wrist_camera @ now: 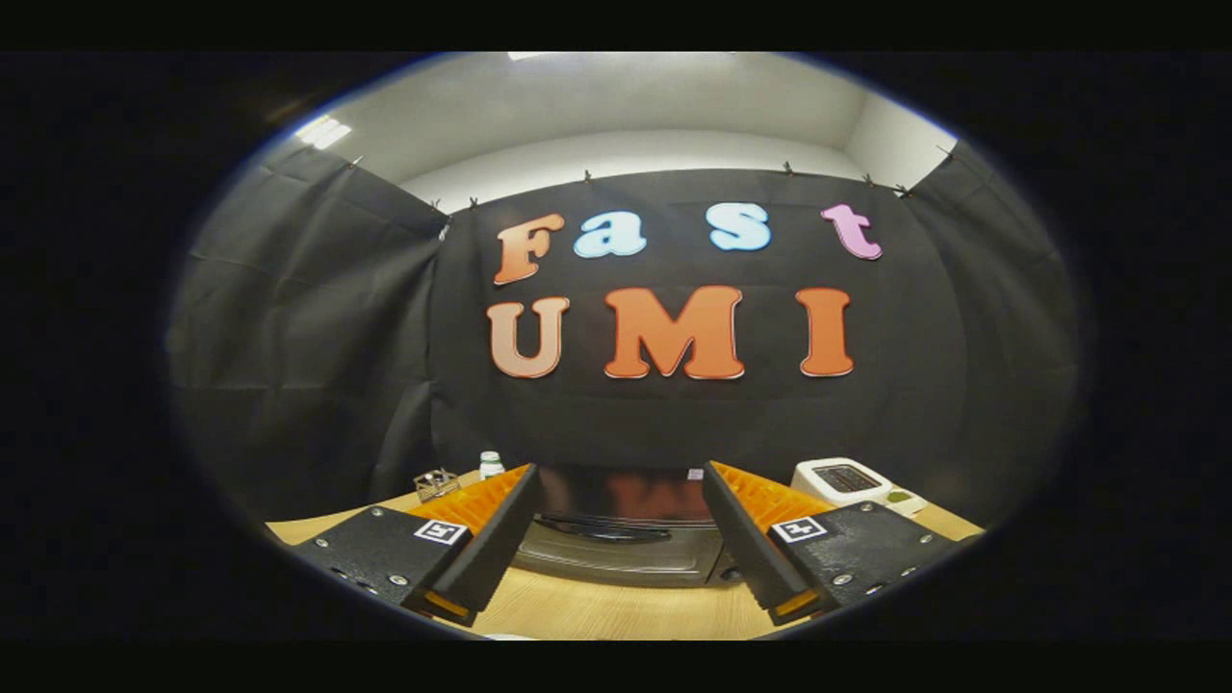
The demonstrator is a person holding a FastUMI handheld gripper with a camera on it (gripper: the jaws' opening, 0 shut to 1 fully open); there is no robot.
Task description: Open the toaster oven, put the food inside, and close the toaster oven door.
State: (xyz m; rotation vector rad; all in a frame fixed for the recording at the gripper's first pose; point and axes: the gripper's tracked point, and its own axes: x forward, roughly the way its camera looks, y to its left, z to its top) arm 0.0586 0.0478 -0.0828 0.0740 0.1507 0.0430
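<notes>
Gripper (pixel 621 481) spread wide — toaster oven (pixel 621 539) just ahead, door closed.

Gripper view: rides on the gripper (pixel 621 486), low above the wooden table (pixel 616 608), facing level toward the booth's black cloth wall. Fingers spread wide, holding nothing. Toaster oven (pixel 621 534) close, just ahead between them; white toaster (pixel 842 479) beyond the right finger.

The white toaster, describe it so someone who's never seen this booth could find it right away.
Start at the wooden table below the black cloth wall. The dark toaster oven sits just ahead of the open gripper; beyond the right finger stands the white toaster. It is the only white, boxy appliance, with a dark slot on top.
</notes>
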